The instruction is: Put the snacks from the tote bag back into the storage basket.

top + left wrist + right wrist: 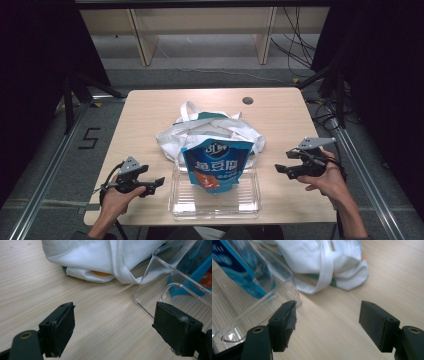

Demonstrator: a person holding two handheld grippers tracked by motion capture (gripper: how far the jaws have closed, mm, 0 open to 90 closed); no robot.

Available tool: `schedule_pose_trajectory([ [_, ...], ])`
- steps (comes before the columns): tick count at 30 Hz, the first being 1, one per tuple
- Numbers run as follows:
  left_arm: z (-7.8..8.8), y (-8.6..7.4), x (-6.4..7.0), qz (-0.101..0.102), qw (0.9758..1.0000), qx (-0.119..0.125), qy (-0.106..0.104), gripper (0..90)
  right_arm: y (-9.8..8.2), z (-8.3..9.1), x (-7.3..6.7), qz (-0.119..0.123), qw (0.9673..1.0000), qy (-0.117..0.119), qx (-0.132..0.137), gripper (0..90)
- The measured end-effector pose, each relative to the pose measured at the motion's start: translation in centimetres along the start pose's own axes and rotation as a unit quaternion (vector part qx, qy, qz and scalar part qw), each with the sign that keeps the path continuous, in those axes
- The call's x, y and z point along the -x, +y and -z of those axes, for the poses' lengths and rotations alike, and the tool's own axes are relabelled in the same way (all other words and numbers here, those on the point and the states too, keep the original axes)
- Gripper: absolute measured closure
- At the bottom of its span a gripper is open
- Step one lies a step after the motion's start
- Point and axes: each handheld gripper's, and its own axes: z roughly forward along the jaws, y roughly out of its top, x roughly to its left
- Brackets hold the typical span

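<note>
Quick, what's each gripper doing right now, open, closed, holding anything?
Left gripper: open, nothing between the jaws, beside the clear tray.
Right gripper: open, holding nothing, bare table beneath.

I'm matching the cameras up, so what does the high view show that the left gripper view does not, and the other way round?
The high view alone takes in the whole table, both open grippers, left and right, and the snack bag's printed front. The left gripper view alone shows an orange patch under the white fabric. Both show the white tote bag, the clear plastic tray and the wooden tabletop.
</note>
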Motion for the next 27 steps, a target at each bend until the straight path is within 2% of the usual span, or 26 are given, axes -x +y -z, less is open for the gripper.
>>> schedule_pose_trajectory([
  [1, 0.1, 0.0, -0.1, -0.008, 1.0, -0.001, 0.002, 16.9, -0.5, -0.6, 0.0, 0.002, 1.0, -0.007, 0.002, 30.1],
  [4, 0.1, 0.0, -0.1, -0.007, 1.0, -0.002, 0.003, 16.9, -1.0, -1.2, -0.1, -0.008, 0.9999, -0.006, 0.002, 29.6],
  [5, 0.2, 0.0, -0.1, -0.006, 1.0, -0.001, 0.002, 16.9, -1.0, -1.0, -0.1, -0.005, 0.9999, -0.004, -0.011, 29.3],
  [6, 0.2, 0.0, -0.1, -0.006, 1.0, -0.001, 0.002, 16.9, -1.2, -1.5, -0.2, -0.011, 0.9999, -0.006, 0.009, 29.1],
  [8, 0.2, 0.0, -0.1, -0.006, 1.0, -0.001, 0.001, 16.8, -1.4, -1.6, -0.3, -0.007, 0.9999, -0.005, 0.008, 29.1],
  [9, 0.2, 0.0, -0.2, -0.013, 0.9999, -0.006, 0.0, 16.8, -1.4, -1.6, -0.3, -0.007, 0.9999, -0.005, 0.008, 29.1],
  [10, 0.3, 0.0, -0.3, -0.021, 0.9997, -0.013, -0.001, 16.9, -1.4, -1.3, -0.4, -0.009, 0.9999, -0.006, -0.012, 28.9],
  [11, 0.3, 0.0, -0.3, -0.02, 0.9997, -0.009, 0.001, 16.9, -1.7, -1.7, -0.6, -0.011, 0.9999, -0.008, 0.008, 28.6],
  [12, 0.3, 0.0, -0.3, -0.02, 0.9997, -0.009, 0.001, 16.9, -1.7, -1.7, -0.6, -0.011, 0.9999, -0.008, 0.008, 28.6],
  [13, 0.4, 0.0, -0.3, -0.021, 0.9997, -0.01, 0.0, 16.9, -1.7, -1.4, -0.5, -0.005, 0.9999, -0.008, -0.008, 28.4],
  [14, 0.4, 0.0, -0.3, -0.021, 0.9997, -0.01, 0.0, 16.9, -1.8, -1.3, -0.7, -0.013, 0.9998, -0.01, -0.012, 28.3],
  [15, 0.1, -0.1, 0.0, -0.004, 1.0, 0.005, -0.001, 16.9, -1.9, -1.4, -0.6, -0.007, 0.9999, -0.01, -0.009, 28.2],
  [21, 0.1, -0.1, 0.0, -0.006, 1.0, 0.005, -0.003, 17.0, -2.7, -1.6, -0.8, -0.027, 0.9995, -0.016, -0.003, 28.1],
  [22, 0.2, -0.1, -0.1, -0.01, 0.9999, -0.001, 0.0, 17.0, -2.8, -1.7, -0.7, -0.017, 0.9997, -0.016, -0.004, 28.0],
  [26, 0.2, -0.2, -0.1, -0.008, 1.0, -0.001, 0.0, 17.0, -3.2, -1.6, -1.1, -0.029, 0.9993, -0.022, 0.003, 27.8],
  [27, 0.2, -0.2, -0.1, -0.009, 1.0, -0.001, 0.002, 17.0, -3.4, -1.7, -1.1, -0.022, 0.9994, -0.025, 0.013, 27.8],
])
